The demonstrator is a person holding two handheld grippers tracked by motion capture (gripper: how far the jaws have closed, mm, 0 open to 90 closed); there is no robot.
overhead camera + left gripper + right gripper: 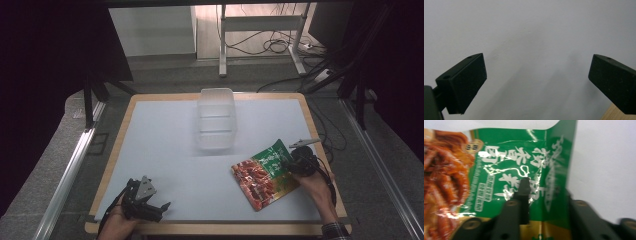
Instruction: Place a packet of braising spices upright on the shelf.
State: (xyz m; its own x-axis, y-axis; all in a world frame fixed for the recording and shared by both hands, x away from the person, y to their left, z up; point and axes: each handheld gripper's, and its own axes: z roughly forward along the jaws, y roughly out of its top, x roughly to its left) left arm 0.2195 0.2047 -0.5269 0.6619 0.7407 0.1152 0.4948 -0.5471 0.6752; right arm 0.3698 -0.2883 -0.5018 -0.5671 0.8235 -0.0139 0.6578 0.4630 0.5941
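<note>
Between your right gripper's (544, 202) jaws sat the green edge of the snack packet (264, 172), and they looked clamped on that thin foil. That packet lay near the mat's (165, 150) right front corner, its far edge lifted off the surface, well apart from the clear plastic box (216, 120) toward the back. Your left gripper (536, 75) rested at the front left, its jaws wide apart over bare mat. With so slight a pinch on slick foil, the packet could have slipped free or sagged and caught the box's rim.
</note>
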